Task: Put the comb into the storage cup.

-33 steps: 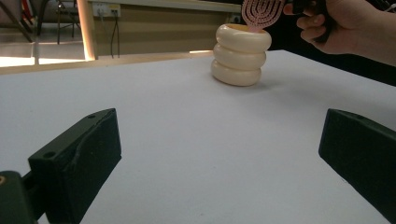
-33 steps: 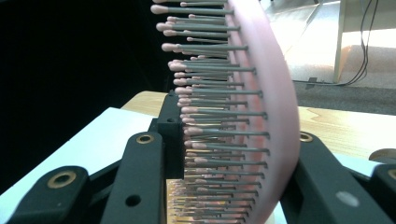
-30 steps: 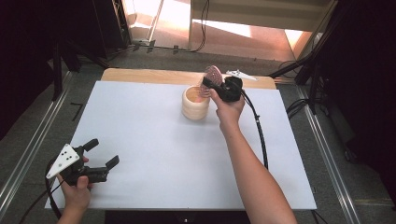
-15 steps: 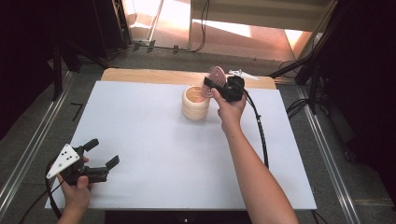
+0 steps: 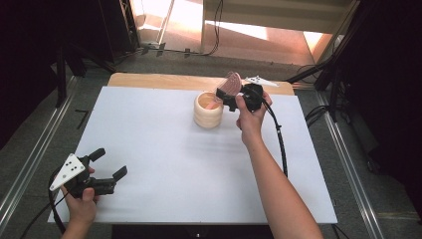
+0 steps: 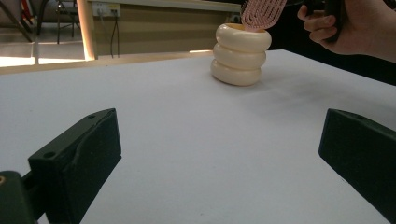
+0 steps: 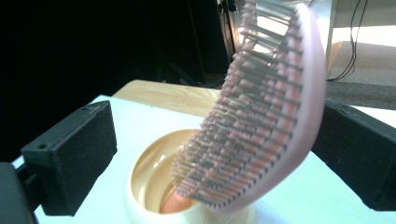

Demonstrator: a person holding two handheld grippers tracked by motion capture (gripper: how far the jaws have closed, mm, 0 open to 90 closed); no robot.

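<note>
While the pink hairbrush [image 7: 261, 116] stands handle-down in the cream ringed holder [image 5: 208, 110] near the far edge of the bench [image 5: 164, 149], the right gripper [image 5: 230, 94] has just been spreading its fingers, which now stand wide on either side of the brush head without pressing it. I judge the brush to be just let go, so back the gripper straight off without brushing the bristles, lest the leaning head tip the holder. Near the front corner, the left gripper [image 5: 107, 167] gapes with nothing between its fingers.

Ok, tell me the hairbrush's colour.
Pink hairbrush, clearest in the right gripper view.
</note>
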